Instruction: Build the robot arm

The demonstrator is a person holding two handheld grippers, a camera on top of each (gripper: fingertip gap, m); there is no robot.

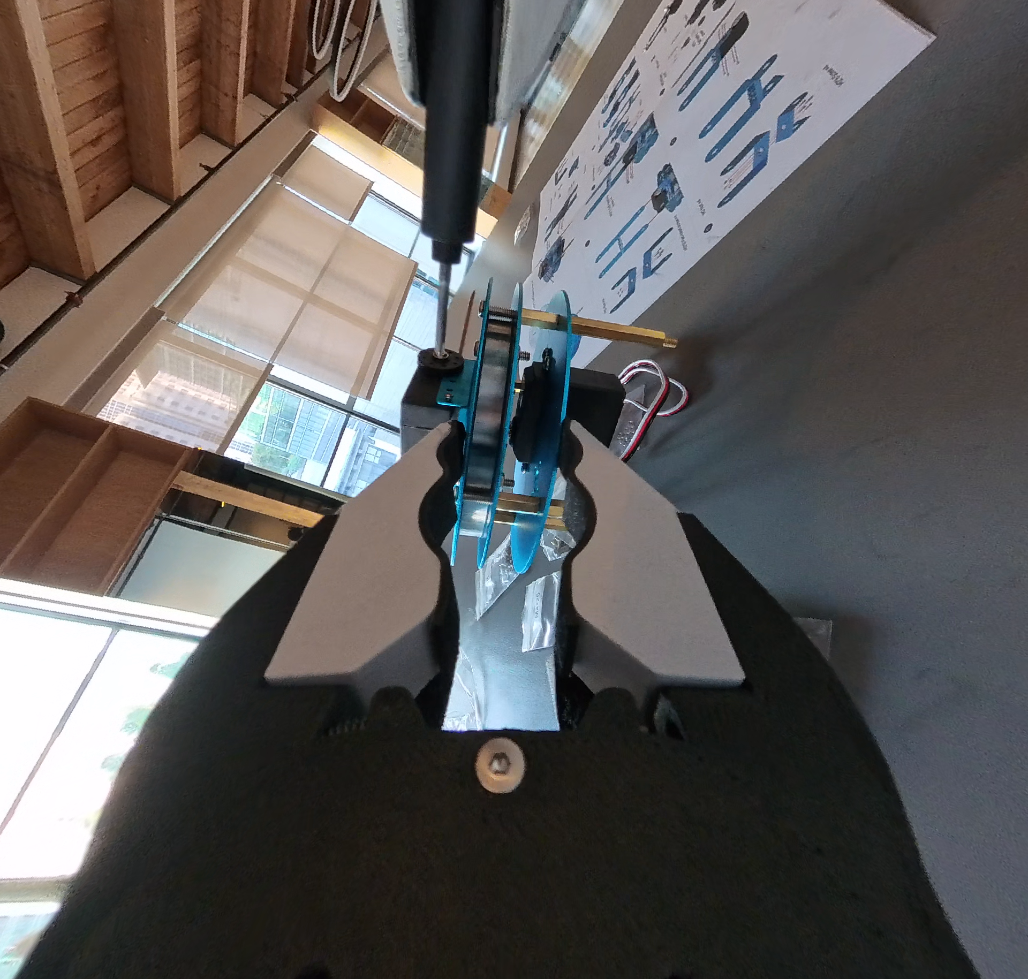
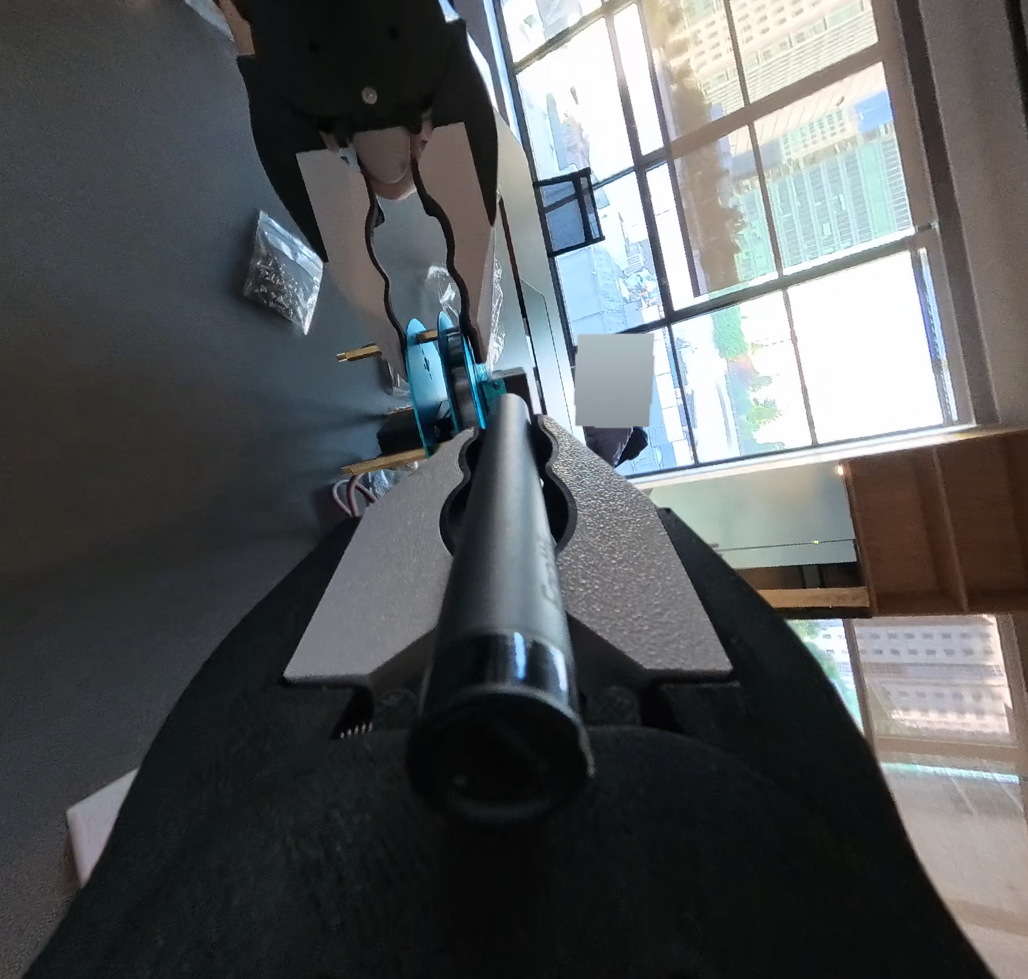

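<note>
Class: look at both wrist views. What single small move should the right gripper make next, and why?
Probably turn the screwdriver in place, pressing lightly. The right gripper is shut on it, and its tip already sits in the black round hub on the blue disc assembly, which the left gripper clamps.

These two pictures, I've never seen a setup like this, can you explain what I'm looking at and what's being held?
A person holds two hand-held grippers, each carrying a camera that looks along its own fingers. In the left wrist view, the left gripper is shut on a blue disc assembly with brass standoffs and black motor blocks. In the right wrist view, the right gripper is shut on a dark screwdriver, whose tip meets a black hub on that assembly. On the grey table lie a printed sheet of diagrams and a bag of screws.
</note>
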